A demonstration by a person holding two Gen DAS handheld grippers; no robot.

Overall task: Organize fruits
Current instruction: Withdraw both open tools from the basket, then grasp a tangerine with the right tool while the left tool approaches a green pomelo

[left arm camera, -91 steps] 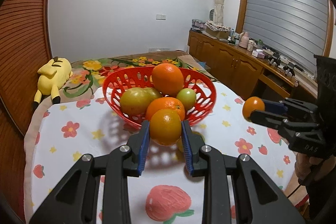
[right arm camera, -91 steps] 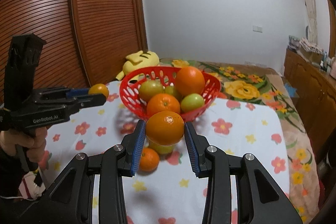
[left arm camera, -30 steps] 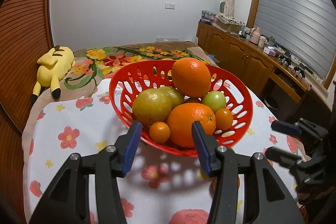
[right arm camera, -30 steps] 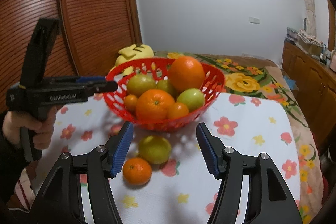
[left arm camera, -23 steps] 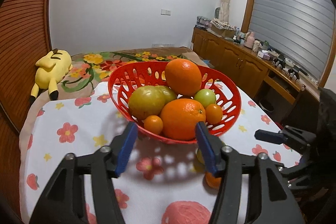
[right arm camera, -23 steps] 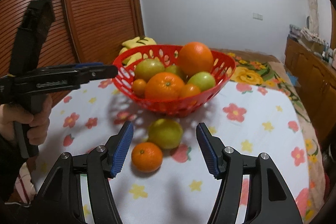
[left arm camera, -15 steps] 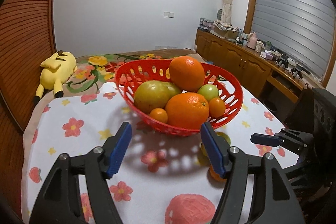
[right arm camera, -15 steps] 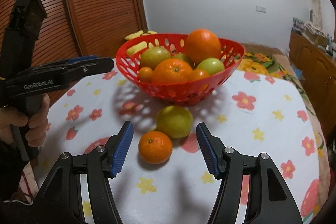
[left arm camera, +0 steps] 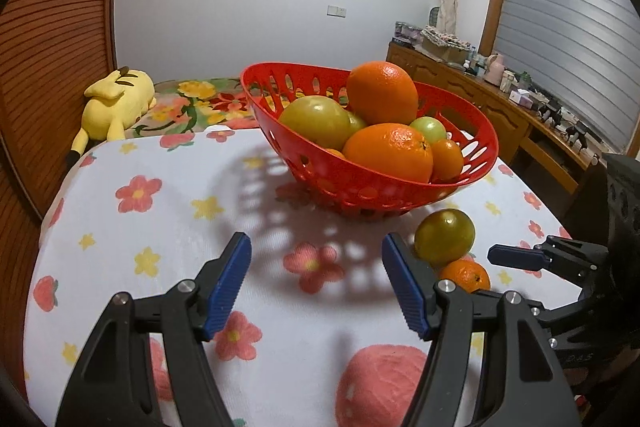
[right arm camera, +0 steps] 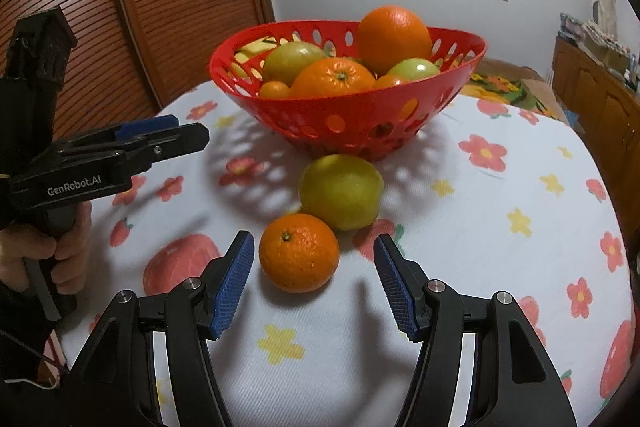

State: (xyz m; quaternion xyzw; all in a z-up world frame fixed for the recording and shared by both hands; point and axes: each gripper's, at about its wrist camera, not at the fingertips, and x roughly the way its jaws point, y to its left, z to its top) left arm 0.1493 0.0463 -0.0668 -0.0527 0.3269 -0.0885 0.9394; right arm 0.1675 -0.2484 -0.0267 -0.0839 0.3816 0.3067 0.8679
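A red perforated basket (left arm camera: 360, 183) holds several oranges and green fruits on a floral tablecloth. In front of it lie a yellow-green fruit (right arm camera: 340, 191) and a small orange (right arm camera: 298, 253), touching each other. My right gripper (right arm camera: 310, 267) is open and low over the cloth. The small orange sits between its blue pads, untouched by either. My left gripper (left arm camera: 316, 267) is open and empty above bare cloth, left of the yellow-green fruit (left arm camera: 444, 235) and the small orange (left arm camera: 464, 275). The left wrist view shows the right gripper (left arm camera: 516, 255) at the right edge.
A yellow plush toy (left arm camera: 114, 103) lies beyond the table's far left corner. A slatted wooden door (right arm camera: 180, 7) stands behind the left side, and a wooden cabinet (left arm camera: 480, 107) with clutter runs along the right wall. A hand (right arm camera: 48, 251) holds the left gripper's handle.
Both grippers have sunk toward the tablecloth. The left jaws have widened. The right gripper has come down around the small orange, which now lies between its pads.
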